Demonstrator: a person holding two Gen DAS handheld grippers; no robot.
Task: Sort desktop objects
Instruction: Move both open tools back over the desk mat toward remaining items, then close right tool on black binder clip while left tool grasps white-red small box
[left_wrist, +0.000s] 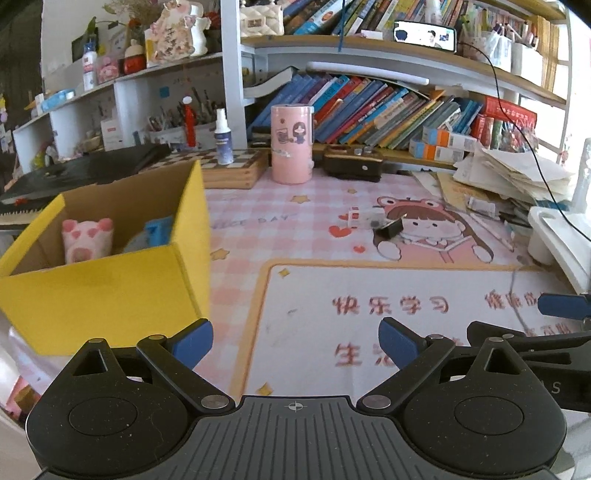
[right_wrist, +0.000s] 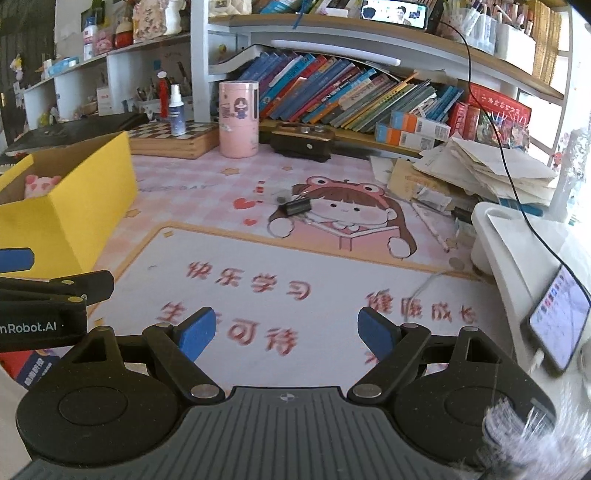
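Hovering over the desk mat (left_wrist: 369, 288): left gripper (left_wrist: 295, 341) and right gripper (right_wrist: 286, 330), both jaws spread wide, nothing between them. Black clip (left_wrist: 388, 229), ahead and slightly right of the left gripper, straight ahead of the right. Yellow box (left_wrist: 110, 288), just left of the left gripper, holds a pink plush (left_wrist: 86, 240).

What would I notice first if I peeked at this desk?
Probably the bright yellow box on the left, with a pink plush toy sitting inside. Next, the pink desk mat with its cartoon girl in a frog hat reading a book, and a small black clip lying by her head. Behind stands a tall pink cylinder holder in front of the leaning books.
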